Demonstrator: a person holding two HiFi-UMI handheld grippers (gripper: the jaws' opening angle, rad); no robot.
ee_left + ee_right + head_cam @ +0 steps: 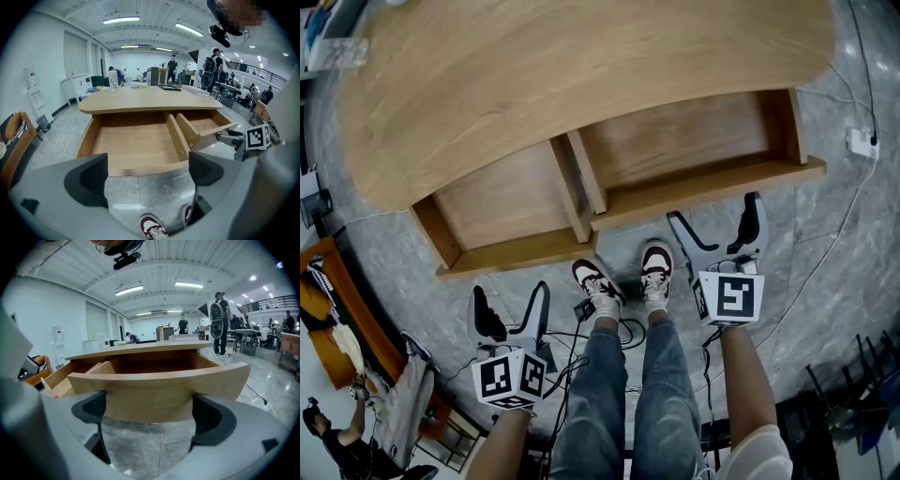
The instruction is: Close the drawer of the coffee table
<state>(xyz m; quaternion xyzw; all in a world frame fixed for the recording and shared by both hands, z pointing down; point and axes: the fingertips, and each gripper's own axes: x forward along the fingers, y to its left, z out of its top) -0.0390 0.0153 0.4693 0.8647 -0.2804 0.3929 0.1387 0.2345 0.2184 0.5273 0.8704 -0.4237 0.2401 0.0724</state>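
Observation:
A wooden coffee table (pixel 534 84) has two drawers pulled out toward me: the left drawer (pixel 502 211) and the right drawer (pixel 694 150), both empty. In the head view my left gripper (pixel 512 314) is open, held above the floor short of the left drawer's front panel (pixel 140 168). My right gripper (pixel 719 227) is open too, its fingertips close to the right drawer's curved front (pixel 154 385), which fills the space ahead of the jaws in the right gripper view. Nothing is held in either gripper.
My feet in white and maroon sneakers (pixel 623 277) stand on the grey marble floor (pixel 825 272) between the grippers. Cables (pixel 581 342) trail on the floor near them. A wooden bench (pixel 342 323) is at the left. People (pixel 218 322) stand far behind the table.

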